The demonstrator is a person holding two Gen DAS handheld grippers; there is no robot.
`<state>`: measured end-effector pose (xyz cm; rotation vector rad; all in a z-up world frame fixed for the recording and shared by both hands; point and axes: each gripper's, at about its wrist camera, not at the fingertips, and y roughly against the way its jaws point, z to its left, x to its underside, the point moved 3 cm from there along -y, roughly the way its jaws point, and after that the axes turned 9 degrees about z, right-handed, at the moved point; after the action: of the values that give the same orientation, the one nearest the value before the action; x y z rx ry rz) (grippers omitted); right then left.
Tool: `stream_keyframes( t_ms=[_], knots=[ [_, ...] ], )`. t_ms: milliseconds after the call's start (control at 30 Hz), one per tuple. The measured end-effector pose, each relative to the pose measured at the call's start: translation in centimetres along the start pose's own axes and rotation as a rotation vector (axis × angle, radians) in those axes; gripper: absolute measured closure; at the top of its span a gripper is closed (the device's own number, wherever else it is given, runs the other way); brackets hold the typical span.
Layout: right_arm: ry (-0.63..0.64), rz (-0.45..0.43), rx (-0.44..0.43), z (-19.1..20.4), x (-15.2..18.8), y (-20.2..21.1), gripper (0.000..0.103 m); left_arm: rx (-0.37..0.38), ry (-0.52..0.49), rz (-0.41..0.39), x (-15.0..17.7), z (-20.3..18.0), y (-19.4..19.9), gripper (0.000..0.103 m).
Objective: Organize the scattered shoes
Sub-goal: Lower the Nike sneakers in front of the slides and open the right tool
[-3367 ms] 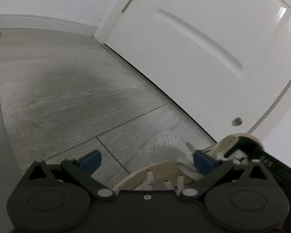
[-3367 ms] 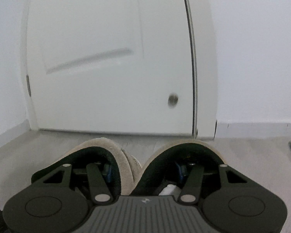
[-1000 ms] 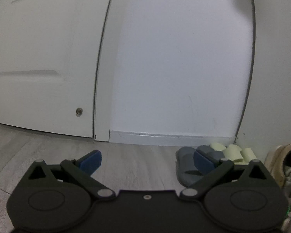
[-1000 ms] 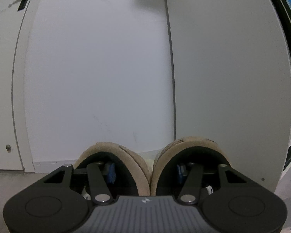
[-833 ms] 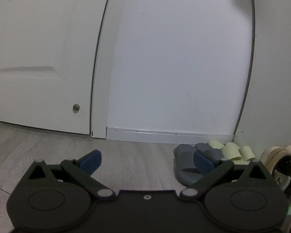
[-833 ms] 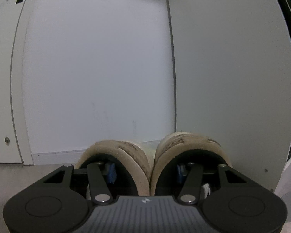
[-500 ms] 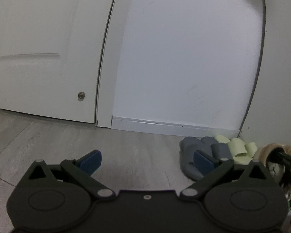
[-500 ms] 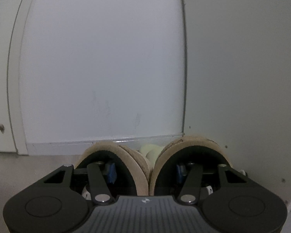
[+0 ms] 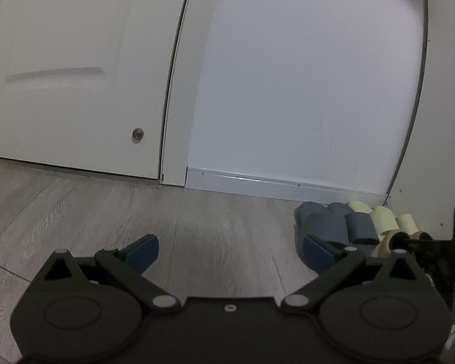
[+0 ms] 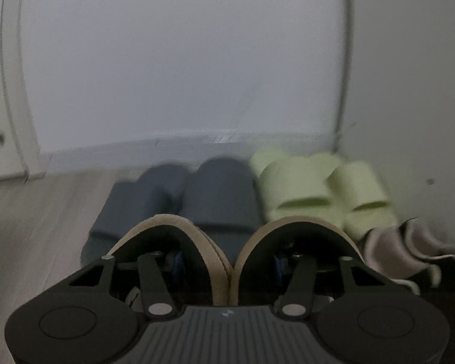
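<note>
Sneakers [image 10: 220, 261] pinched by inner heel walls in right gripper [image 10: 226, 265], light, soft collars | left gripper [image 9: 229, 248] fingers apart, empty | grey slippers [image 10: 194, 200], green slippers [image 10: 315, 191] by wall [image 10: 179, 60].

The left gripper [image 9: 229, 247] is hovering low over the floor [image 9: 75, 212] with its blue-padded fingers [image 9: 142, 248] spread wide and nothing between them. The right gripper [image 10: 227, 261] is pointing down toward the floor, each finger sitting inside one beige sneaker [image 10: 197, 242], pinching the pair's inner walls together.
</note>
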<state>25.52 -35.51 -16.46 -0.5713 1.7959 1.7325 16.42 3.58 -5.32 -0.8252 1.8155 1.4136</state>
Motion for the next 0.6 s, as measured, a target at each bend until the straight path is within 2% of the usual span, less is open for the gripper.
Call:
stream_keyframes(
  t_ms=[133,267,367,533,600],
  knots=[
    [0.049,0.072,0.005,3.7,-1.0,-2.4,0.055,0.0,-0.007,0.003,0.1,0.1,0.2,0.001],
    [0.028,0.157,-0.021,2.1,-1.1,-2.7,0.055,-0.005,-0.003,0.013,0.4,0.5,0.3,0.001],
    [0.014,0.197,-0.032,1.7,-1.9,-3.5,0.051,-0.005,0.023,0.022,0.5,1.1,0.0,0.001],
    [0.021,0.382,-0.048,1.7,-4.3,-4.2,0.045,-0.002,0.041,0.024,0.5,1.5,-0.1,0.001],
    [0.015,0.427,-0.054,1.8,-5.3,-3.4,0.04,-0.001,0.037,0.017,0.5,1.5,0.2,0.001]
  ],
)
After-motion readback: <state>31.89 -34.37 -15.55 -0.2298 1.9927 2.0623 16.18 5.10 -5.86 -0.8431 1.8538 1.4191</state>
